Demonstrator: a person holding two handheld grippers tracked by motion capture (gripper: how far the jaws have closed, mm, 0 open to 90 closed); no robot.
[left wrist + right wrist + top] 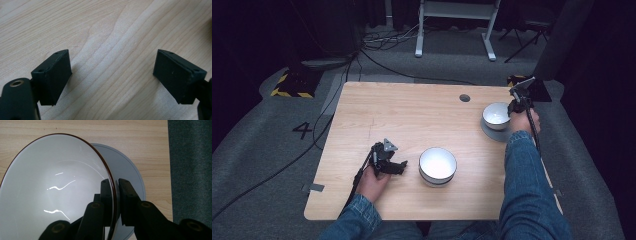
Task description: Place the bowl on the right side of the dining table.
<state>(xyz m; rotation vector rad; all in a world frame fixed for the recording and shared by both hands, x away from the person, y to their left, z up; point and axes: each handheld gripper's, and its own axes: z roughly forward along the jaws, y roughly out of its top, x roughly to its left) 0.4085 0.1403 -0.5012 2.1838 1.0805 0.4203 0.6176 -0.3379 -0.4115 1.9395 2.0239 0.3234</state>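
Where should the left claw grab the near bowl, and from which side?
By the rim. The near bowl stands upright and open-topped, its thin wall probably fitting one jaw inside and one outside, as the right claw pinches the far bowl. The left claw, open and level on the bowl's left, would likely come from that side.

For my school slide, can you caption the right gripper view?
Right gripper pinches the rim of a white bowl above a grey plate.
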